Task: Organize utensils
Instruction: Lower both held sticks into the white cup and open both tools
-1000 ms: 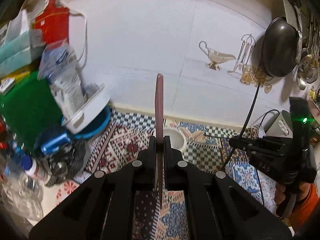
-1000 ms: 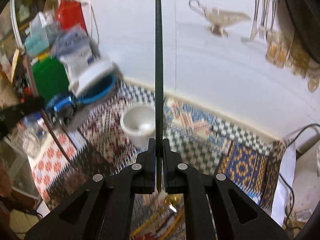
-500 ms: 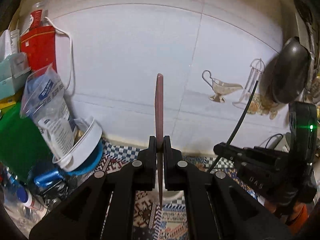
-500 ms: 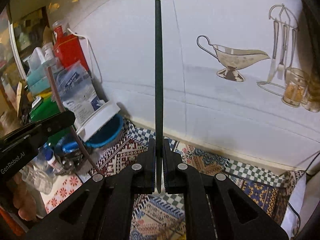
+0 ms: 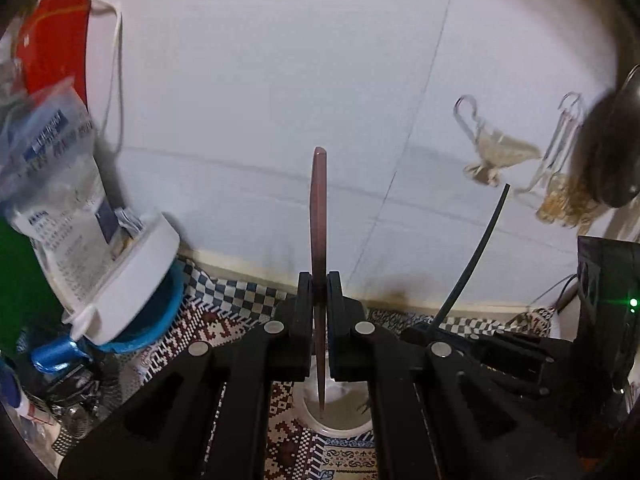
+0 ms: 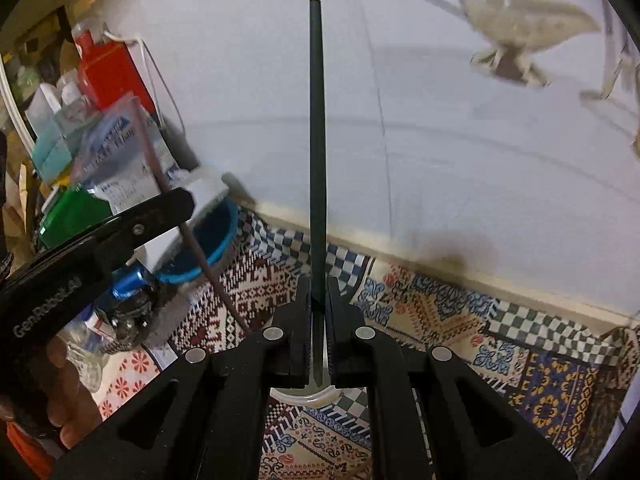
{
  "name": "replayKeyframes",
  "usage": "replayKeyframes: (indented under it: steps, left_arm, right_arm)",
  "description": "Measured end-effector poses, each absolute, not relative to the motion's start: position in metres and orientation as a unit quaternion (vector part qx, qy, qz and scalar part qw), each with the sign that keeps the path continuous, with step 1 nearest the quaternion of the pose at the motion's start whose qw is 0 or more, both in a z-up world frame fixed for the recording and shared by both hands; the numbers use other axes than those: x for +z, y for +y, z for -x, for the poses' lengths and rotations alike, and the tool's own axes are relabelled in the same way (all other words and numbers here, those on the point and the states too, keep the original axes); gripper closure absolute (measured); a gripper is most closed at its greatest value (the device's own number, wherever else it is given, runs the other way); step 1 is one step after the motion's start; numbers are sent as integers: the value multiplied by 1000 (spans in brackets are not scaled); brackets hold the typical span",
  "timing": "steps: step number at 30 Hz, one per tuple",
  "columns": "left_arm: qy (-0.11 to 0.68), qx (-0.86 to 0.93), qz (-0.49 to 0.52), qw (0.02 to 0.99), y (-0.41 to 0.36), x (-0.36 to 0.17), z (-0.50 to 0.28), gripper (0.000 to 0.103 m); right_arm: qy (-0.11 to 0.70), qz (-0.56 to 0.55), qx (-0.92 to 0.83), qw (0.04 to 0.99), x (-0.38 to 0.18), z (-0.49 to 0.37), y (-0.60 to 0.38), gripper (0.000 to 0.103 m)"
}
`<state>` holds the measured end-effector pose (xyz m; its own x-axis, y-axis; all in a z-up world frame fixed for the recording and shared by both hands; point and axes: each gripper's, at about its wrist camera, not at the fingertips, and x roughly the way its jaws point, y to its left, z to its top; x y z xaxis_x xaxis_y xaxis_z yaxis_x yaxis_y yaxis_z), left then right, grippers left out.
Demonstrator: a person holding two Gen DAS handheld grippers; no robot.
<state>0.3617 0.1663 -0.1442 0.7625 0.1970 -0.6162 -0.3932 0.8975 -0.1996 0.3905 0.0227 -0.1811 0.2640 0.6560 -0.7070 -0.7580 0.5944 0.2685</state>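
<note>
The left hand-held gripper (image 5: 319,296) is clamped on a brown stick (image 5: 319,216) pointing to 12 o'clock, its lower tip over a white cup (image 5: 340,426) on the patterned worktop (image 5: 224,312). The right hand-held gripper (image 6: 319,300) pinches a dark green stick (image 6: 318,128), also upright above the cup. Beyond stands a white tiled wall (image 5: 280,80), with clutter at 9 o'clock.

The cup (image 5: 336,420) shows only as a sliver of rim and inside between the left gripper (image 5: 319,296) arms. The wall decals (image 6: 520,36) smear with blur. The pan (image 5: 608,152) is cut by the edge.
</note>
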Motion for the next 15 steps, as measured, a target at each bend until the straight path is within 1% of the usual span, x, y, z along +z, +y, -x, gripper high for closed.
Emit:
replayKeyframes:
  steps: [8,15]
  left_arm:
    - [340,156,175,911,172,-182,-374,99]
    - [357,154,180,903,174,-194,-376,99]
  right_arm:
    - [440,82,439,779,-204,-396,29,97]
    - [453,91,433,774,-208,-399,31,96]
